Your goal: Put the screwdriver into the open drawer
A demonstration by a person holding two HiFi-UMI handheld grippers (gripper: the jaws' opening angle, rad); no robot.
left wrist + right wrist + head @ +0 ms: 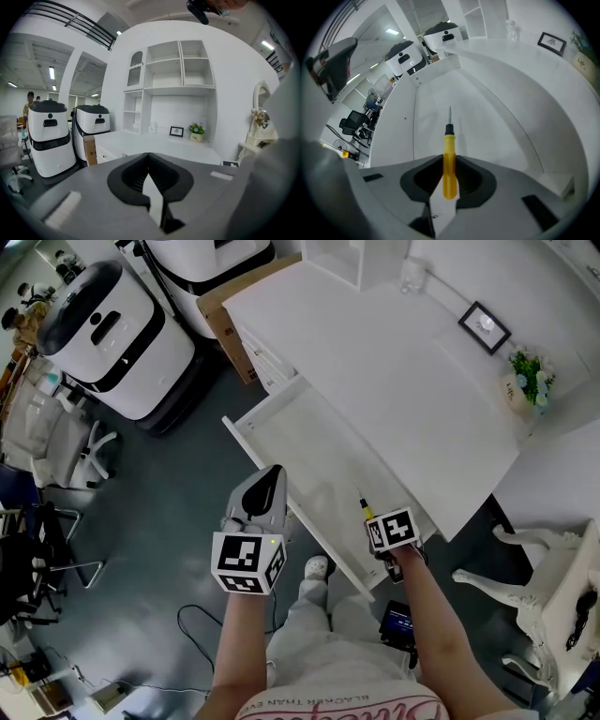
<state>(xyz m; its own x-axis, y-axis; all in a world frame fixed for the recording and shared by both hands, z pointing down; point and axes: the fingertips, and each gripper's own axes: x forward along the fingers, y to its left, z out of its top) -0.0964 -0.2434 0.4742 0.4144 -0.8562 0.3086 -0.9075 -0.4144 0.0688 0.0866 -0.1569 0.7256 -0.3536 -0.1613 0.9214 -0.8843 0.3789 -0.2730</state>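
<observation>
A: So, where's the screwdriver [449, 159]?

B: In the right gripper [449, 180]. Its fingers [423, 177] stand narrow, clamped on the yellow handle. The black collar and metal shaft stick out ahead of them.

A: And the drawer [314, 451]?

B: Pulled out from under the white tabletop [403, 381] and open. The right gripper points steeply down over its near end, with the shaft above the drawer's white bottom. A thin shadow lies beside the shaft. I can't tell whether the tip touches.

A: What about the left gripper [149, 161]?

B: Its fingers [131, 177] meet at the tips, with nothing between them. From the head view it hangs over the grey floor [178, 521], just beside the drawer's front edge. It faces roughly level towards the tabletop and the shelves [178, 75] behind it.

A: Anything on the tabletop?

B: A small picture frame [485, 326] and a potted plant [527, 381], both well apart from the drawer.
</observation>
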